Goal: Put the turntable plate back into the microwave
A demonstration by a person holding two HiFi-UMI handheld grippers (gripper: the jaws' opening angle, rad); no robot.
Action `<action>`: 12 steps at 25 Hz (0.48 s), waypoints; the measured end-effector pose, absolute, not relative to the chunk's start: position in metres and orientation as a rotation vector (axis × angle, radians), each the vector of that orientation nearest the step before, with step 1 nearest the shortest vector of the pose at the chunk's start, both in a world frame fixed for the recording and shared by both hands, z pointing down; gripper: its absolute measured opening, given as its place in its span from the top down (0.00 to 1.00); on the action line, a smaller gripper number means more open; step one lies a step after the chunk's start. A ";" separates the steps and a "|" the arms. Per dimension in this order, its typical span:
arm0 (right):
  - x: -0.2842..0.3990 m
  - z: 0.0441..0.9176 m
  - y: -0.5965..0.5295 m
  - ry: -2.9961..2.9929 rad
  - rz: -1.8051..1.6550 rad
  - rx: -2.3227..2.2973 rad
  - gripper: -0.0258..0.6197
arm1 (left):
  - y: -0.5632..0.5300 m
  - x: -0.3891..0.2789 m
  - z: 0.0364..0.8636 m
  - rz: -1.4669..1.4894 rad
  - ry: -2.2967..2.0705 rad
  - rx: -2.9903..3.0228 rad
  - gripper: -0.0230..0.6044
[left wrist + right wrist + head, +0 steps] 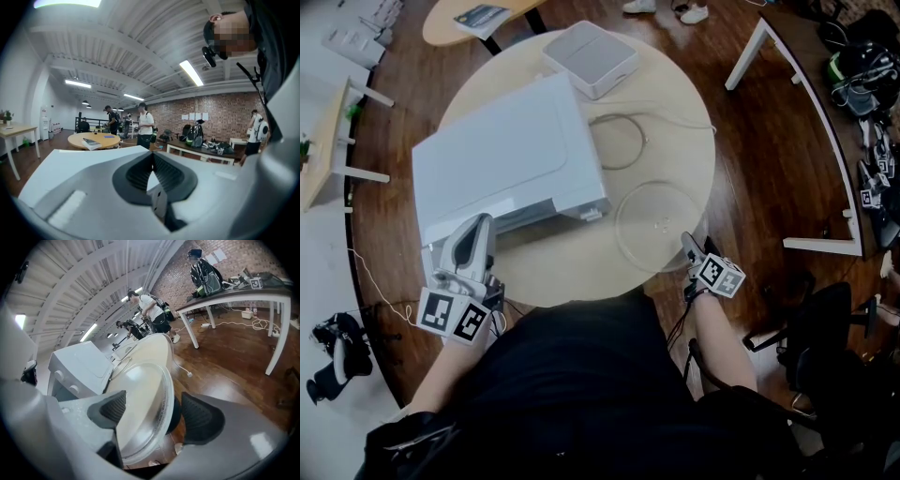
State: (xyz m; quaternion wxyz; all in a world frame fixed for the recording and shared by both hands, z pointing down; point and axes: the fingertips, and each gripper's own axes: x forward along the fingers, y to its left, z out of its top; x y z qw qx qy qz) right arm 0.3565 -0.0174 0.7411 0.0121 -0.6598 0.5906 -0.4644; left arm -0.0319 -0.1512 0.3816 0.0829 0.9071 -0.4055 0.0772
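The clear glass turntable plate (659, 225) lies flat on the round table (675, 103), just right of the white microwave (502, 155). My right gripper (690, 247) is at the plate's near right edge. In the right gripper view its jaws stand open with the plate's rim (161, 394) between the two dark pads (108, 410), and neither pad presses on the glass. My left gripper (476, 232) is at the microwave's near left corner. Its pads (140, 174) meet, it is shut and holds nothing, and it points up at the ceiling.
A white box (591, 58) sits at the table's far side, and a thin cable (623, 141) loops between it and the plate. A white table frame (825, 141) and a black chair (825, 319) stand to the right. People (144, 124) stand far off.
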 end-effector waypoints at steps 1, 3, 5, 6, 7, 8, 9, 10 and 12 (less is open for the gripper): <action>0.356 0.743 -0.018 1.845 -1.460 -2.046 0.40 | -0.151 -0.031 0.382 0.234 -1.212 2.707 0.95; 0.354 0.747 -0.020 1.858 -1.480 -2.025 0.40 | -0.151 -0.029 0.383 0.239 -1.217 2.703 0.95; 0.352 0.749 -0.021 1.868 -1.495 -2.007 0.40 | -0.151 -0.028 0.383 0.243 -1.225 2.697 0.95; 0.351 0.750 -0.022 1.872 -1.502 -1.998 0.40 | -0.151 -0.028 0.383 0.245 -1.230 2.694 0.95; 0.350 0.751 -0.023 1.876 -1.507 -1.989 0.40 | -0.151 -0.028 0.382 0.247 -1.234 2.691 0.95; 0.349 0.752 -0.024 1.883 -1.511 -1.978 0.40 | -0.151 -0.027 0.382 0.249 -1.239 2.688 0.95; 0.348 0.753 -0.025 1.890 -1.514 -1.968 0.40 | -0.151 -0.027 0.383 0.251 -1.244 2.687 0.95; 0.347 0.754 -0.026 1.900 -1.518 -1.957 0.40 | -0.151 -0.026 0.383 0.253 -1.248 2.685 0.95; 0.347 0.757 -0.027 1.920 -1.529 -1.935 0.40 | -0.150 -0.023 0.383 0.256 -1.253 2.683 0.95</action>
